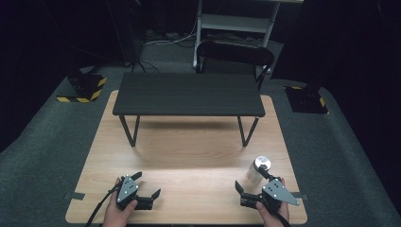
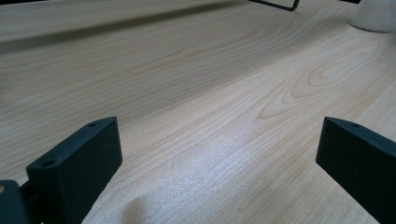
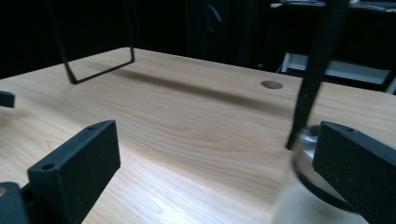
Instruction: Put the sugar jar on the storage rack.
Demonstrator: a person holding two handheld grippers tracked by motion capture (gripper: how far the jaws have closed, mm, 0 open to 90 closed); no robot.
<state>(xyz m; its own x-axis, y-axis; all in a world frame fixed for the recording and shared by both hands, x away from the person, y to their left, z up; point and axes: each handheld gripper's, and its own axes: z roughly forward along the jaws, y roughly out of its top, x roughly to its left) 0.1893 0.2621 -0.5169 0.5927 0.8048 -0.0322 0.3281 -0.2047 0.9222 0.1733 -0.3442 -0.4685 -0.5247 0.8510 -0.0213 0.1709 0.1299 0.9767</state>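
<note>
I'm holding both tongs low over the bench [image 1: 189,156], left tongs [image 1: 147,184] and right tongs [image 1: 251,180] gaping wide, the silver-capped bottle [image 1: 257,169] just beside my right tongs.

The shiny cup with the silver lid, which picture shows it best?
The high view: the whole cup stands on the table beside the right gripper. The right gripper view catches its blurred lid; the left gripper view, a pale corner.

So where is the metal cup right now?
In the high view the metal cup stands on the wooden table at its right side, just ahead of the right gripper and in front of the black shelf's right leg.
</note>
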